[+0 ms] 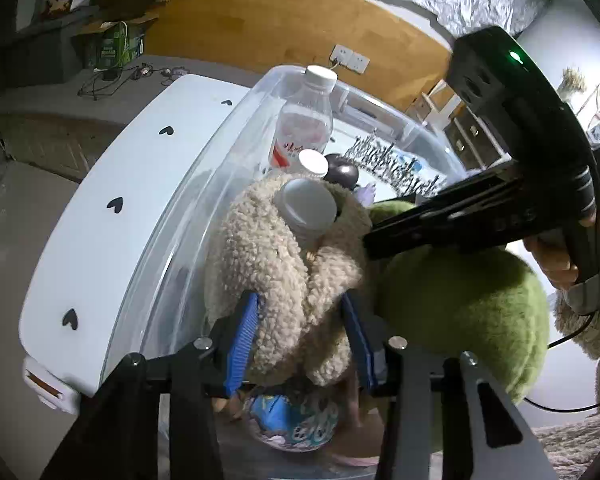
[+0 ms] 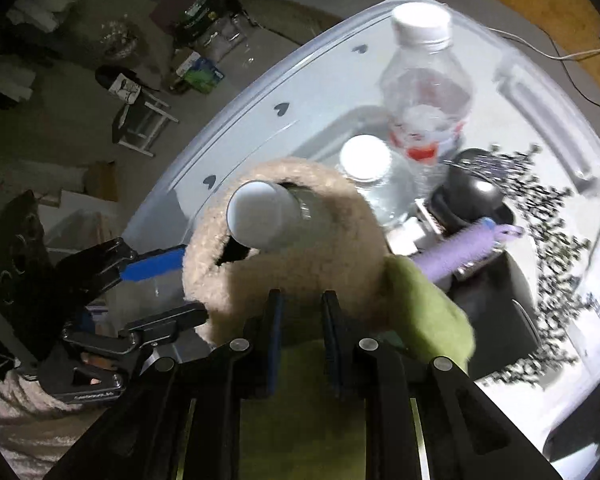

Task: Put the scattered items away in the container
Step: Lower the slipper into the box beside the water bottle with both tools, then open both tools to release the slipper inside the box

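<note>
A plush toy with a cream fleece part [image 1: 284,280] and a green body [image 1: 460,300] hangs over the clear plastic container [image 1: 228,128]. My left gripper [image 1: 304,340] is shut on the cream fleece. My right gripper [image 2: 300,316] is shut on the same toy [image 2: 292,272] where cream meets green. A grey bottle with a pale cap [image 1: 306,210] pokes out of the fleece; it also shows in the right wrist view [image 2: 260,214]. Inside the container stand a water bottle [image 2: 426,92], a white-capped jar [image 2: 366,158], a black round object [image 2: 468,196] and a purple fuzzy item [image 2: 456,250].
The container's white lid with black hearts [image 1: 112,208] lies along its left side. Boxes, bags and cables [image 1: 112,48] litter the floor beyond. A small stool [image 2: 140,120] stands on the floor. A colourful packet [image 1: 292,420] lies below the left gripper.
</note>
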### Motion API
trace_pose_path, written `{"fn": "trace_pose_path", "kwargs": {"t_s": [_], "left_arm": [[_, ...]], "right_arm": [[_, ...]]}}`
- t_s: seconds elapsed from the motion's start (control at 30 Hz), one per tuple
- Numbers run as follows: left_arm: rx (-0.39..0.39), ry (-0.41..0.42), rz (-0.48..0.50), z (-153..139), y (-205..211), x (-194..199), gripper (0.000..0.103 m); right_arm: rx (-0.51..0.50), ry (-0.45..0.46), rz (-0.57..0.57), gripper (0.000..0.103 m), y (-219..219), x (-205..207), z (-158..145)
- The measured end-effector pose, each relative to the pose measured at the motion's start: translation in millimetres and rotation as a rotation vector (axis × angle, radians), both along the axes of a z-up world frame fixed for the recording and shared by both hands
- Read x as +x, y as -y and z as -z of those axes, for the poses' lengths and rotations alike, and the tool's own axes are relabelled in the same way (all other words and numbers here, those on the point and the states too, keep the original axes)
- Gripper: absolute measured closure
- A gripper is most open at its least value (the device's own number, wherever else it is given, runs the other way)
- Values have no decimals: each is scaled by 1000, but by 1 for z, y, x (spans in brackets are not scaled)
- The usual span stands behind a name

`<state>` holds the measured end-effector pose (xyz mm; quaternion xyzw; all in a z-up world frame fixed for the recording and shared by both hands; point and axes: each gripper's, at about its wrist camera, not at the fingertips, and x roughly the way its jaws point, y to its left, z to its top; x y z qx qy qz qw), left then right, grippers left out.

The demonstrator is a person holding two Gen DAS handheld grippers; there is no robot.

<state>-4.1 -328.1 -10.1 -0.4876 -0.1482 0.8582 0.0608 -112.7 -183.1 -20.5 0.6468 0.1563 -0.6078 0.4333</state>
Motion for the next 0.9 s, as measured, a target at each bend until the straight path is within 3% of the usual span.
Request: {"fn": "trace_pose_path", "kwargs": {"t_s": [0.1,0.23,0.4,0.47,0.53,0.57,0.6,0.63,0.67,0.8,0.9], "left_arm": [[-60,16,13,4,-7,-3,60],[-77,18,8,6,-8,-6,60],[-69,-34,-17,-6,-5,4,49],[-75,-46,-28,-10,-7,6,32],[-97,-68,-51,-15,-8,8,23],[-109,-77,-63,-17,-9,9,19],[-112,-81,-70,-18,-9,9,18],[-110,-83,-75,-20,-9,10,16],[-106,-86,-83,-21,-9,10,13],[-115,-112,-100,-32,-13,13,9],[-120,-139,-94,-40,-20,18,9]], "right_arm": [[33,10,-13,83,10,2,15],[42,4,-22,83,13,2,15],[-46,4,35,83,-1,0,-5],[-109,-26,77,83,-11,1,-16],[-180,-74,138,82,-22,4,-27],[-214,-95,165,78,-27,6,-32],[-237,-109,186,53,-31,7,-35],[-260,-133,212,17,-36,9,-40],[-276,-164,237,8,-40,12,-44],[-316,-271,331,7,-53,19,-63],[-417,-304,381,7,-66,25,-74]]}}
